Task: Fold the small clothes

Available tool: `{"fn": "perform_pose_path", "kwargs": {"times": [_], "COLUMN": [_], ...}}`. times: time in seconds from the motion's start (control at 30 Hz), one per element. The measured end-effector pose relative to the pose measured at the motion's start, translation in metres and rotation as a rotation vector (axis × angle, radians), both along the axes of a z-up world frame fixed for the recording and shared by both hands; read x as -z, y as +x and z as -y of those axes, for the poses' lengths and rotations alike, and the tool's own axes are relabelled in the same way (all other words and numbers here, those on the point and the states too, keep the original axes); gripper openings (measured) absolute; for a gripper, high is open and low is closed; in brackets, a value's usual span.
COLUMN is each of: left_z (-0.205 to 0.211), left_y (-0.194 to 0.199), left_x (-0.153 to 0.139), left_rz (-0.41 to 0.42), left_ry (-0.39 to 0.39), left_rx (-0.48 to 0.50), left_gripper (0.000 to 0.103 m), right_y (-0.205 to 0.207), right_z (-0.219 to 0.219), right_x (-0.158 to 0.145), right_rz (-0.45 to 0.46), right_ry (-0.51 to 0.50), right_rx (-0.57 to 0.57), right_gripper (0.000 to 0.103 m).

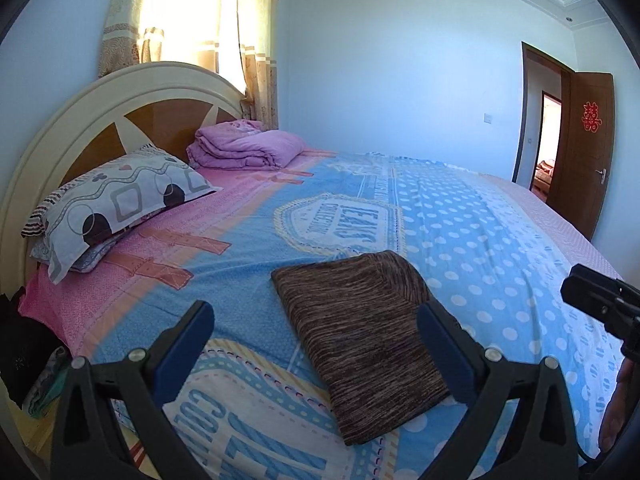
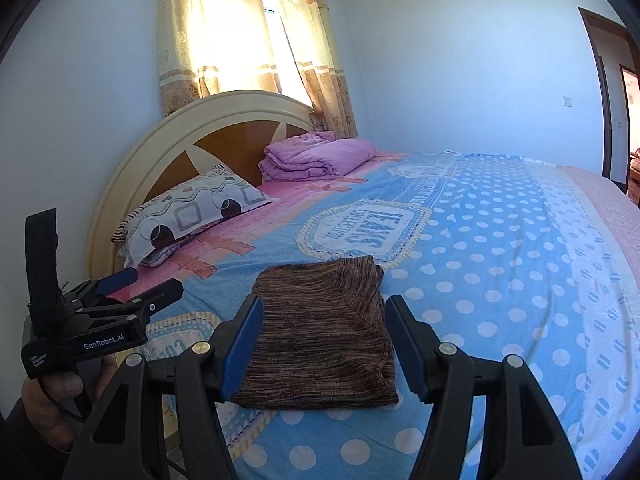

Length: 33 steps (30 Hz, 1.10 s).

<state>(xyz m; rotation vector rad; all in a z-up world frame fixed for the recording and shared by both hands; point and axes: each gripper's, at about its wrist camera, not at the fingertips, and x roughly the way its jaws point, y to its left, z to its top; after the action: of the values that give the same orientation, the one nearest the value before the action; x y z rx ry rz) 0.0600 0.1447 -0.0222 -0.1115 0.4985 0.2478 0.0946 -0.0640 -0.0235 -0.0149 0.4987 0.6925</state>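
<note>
Folded brown garment (image 2: 326,332) lies flat ahead of the spread right gripper (image 2: 324,350).

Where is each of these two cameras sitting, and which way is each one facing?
Left wrist: sits on the left gripper, facing along its open blue-padded fingers across the bed toward the headboard and open door; the right gripper's tip shows at the right edge.
Right wrist: sits on the right gripper, facing the same way with open fingers; the left gripper and the hand holding it show at lower left.
Shared: folded brown garment, patterned pillow, folded pink quilt, curtained window.
</note>
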Motion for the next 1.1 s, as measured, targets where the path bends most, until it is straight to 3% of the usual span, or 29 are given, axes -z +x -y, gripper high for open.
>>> {"fn": "perform_pose_path", "kwargs": {"times": [1.1], "left_z": [0.0011], "left_y": [0.0000], "left_x": [0.0041], "left_rz": [-0.005], "left_ry": [0.003], "left_rx": [0.006], "left_gripper": [0.103], "right_y": [-0.0031], "right_z": [-0.0023], "right_x": [0.0075], "right_rz": [-0.026], "right_ry": [-0.005], "right_rx": [-0.020], "right_gripper": [0.066]}}
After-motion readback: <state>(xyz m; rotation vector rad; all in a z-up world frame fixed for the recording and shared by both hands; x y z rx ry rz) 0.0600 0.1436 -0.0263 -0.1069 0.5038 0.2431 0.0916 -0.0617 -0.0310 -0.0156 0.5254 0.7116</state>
